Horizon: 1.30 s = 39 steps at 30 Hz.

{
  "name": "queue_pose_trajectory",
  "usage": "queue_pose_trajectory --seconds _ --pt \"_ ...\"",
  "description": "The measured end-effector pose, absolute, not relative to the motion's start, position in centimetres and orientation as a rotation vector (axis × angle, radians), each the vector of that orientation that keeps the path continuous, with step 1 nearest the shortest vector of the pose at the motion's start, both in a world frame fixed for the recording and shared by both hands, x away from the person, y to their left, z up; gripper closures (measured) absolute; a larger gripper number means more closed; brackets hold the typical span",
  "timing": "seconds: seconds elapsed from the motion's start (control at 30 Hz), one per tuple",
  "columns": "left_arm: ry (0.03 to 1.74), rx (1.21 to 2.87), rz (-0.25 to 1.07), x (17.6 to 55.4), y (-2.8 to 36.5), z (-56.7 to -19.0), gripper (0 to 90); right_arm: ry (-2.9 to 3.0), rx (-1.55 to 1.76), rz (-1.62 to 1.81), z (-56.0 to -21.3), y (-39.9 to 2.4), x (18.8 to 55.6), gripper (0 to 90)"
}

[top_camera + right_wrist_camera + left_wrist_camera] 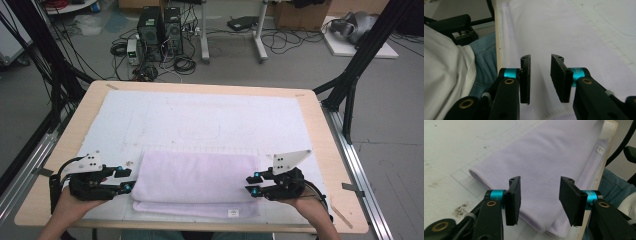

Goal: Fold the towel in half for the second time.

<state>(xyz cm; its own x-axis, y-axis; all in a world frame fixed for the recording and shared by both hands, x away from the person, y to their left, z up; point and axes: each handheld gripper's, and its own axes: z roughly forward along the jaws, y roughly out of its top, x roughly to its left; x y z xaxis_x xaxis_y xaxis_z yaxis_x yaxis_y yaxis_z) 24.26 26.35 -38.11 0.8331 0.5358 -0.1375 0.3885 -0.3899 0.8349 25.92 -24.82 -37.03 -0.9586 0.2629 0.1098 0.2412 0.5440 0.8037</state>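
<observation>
The left tool (126, 180) stands with its jaws apart and nothing between the pads, poised at the left short end of the towel (197, 180); in the left gripper view the cloth lies just beyond and below the jaws, not pinched. The right tool (254, 183) is likewise open, somewhat narrower, at the towel's right end, its pads bare with only lilac cloth beneath them in the right gripper view. The towel is folded into a long band and lies near the front edge of the tabletop (320, 130), on a white mat (150, 115) that covers most of it, with a lower layer peeking out toward the person and a small label (232, 213) at its front right. It looks soft, light and limp, a fleecy cloth that will sag and drape when lifted, and its layers may slide apart. The best hold is probably at the two end edges, each tool pinching through all layers near a corner so the fold stays together.
</observation>
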Motion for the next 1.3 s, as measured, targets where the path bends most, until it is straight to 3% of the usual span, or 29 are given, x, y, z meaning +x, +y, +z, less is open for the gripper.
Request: queue_pose_trajectory --seconds 0.13,0.3,0.7,0.8,0.87,0.93,1.3 --pt "0.670 2.057 0.200 25.1 25.0 -38.7 51.2 2.732 0.483 1.361 -37.7 -24.4 26.7 64.0" --pt "0.684 2.121 0.202 25.8 23.7 -41.0 66.4 2.770 0.497 1.284 -40.4 -23.5 27.1 63.3" --pt "0.676 2.210 0.219 24.7 23.0 -43.6 58.7 2.848 0.425 1.149 -43.0 -22.9 25.5 58.7" --pt "0.660 2.217 0.251 24.4 23.0 -43.7 63.0 2.820 0.423 1.148 -43.5 -22.7 25.3 65.6" --pt "0.656 2.218 0.265 24.3 23.0 -43.8 75.2 2.809 0.432 1.166 -43.6 -22.8 25.2 77.9" --pt "0.660 2.219 0.270 24.2 22.8 -43.7 83.2 2.812 0.451 1.188 -43.6 -22.8 25.4 84.6" --pt "0.632 2.135 0.241 21.8 24.1 -40.5 84.3 2.768 0.345 1.338 -39.0 -24.4 23.5 86.0"
